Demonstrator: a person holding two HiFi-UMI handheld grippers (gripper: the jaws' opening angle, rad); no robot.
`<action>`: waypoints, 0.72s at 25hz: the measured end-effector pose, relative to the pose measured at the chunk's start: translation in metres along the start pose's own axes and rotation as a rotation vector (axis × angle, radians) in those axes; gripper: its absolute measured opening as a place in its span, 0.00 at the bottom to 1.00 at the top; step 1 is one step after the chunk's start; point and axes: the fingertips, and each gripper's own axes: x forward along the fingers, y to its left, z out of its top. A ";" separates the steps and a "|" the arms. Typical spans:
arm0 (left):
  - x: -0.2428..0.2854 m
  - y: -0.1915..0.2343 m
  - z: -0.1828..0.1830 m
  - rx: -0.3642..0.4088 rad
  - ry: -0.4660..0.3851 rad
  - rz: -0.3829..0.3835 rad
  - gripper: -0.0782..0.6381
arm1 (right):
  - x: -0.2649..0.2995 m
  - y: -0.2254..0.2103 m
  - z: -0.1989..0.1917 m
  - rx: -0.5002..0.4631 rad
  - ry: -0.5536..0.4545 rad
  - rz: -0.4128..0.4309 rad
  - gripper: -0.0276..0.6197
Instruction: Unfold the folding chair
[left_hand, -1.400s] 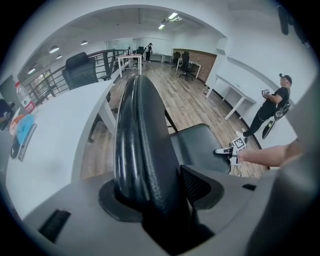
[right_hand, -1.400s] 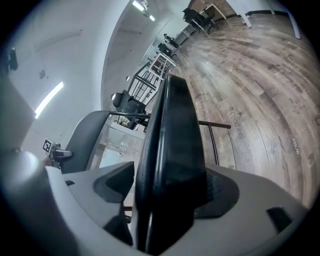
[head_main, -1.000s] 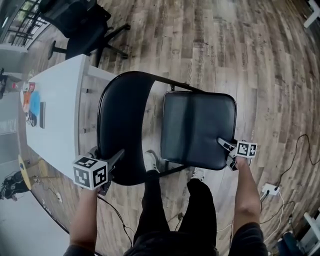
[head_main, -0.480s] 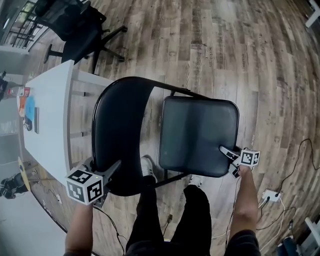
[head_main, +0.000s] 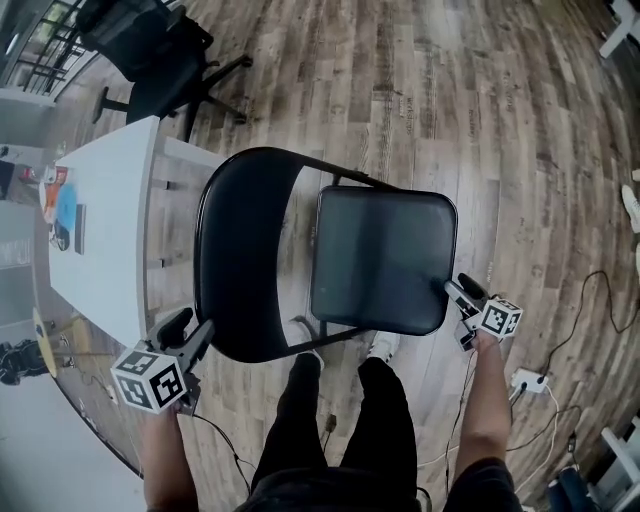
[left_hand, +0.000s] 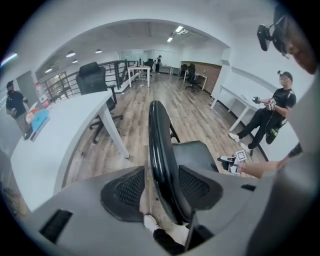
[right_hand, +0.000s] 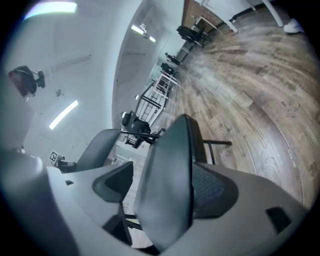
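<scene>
Since half a second ago, the left gripper (head_main: 188, 330) has eased back from the backrest (head_main: 240, 240). Its jaws are spread, with the backrest's edge between them, against one pad and clear of the other. Floor (head_main: 450, 100) lies open beyond the chair (head_main: 235, 310), which stands unfolded just beside the desk (head_main: 100, 240). The seat (head_main: 380, 260) lies flat, and the right gripper (head_main: 458, 302) pinches its near corner.
</scene>
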 end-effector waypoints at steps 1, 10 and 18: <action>-0.016 -0.001 0.001 -0.015 -0.019 0.013 0.41 | -0.010 0.031 0.014 -0.037 -0.042 0.036 0.62; -0.117 -0.073 0.052 -0.053 -0.389 -0.121 0.21 | -0.120 0.356 0.084 -0.521 -0.413 0.241 0.14; -0.209 -0.130 0.009 0.044 -0.680 -0.263 0.12 | -0.181 0.512 0.005 -0.974 -0.496 -0.191 0.07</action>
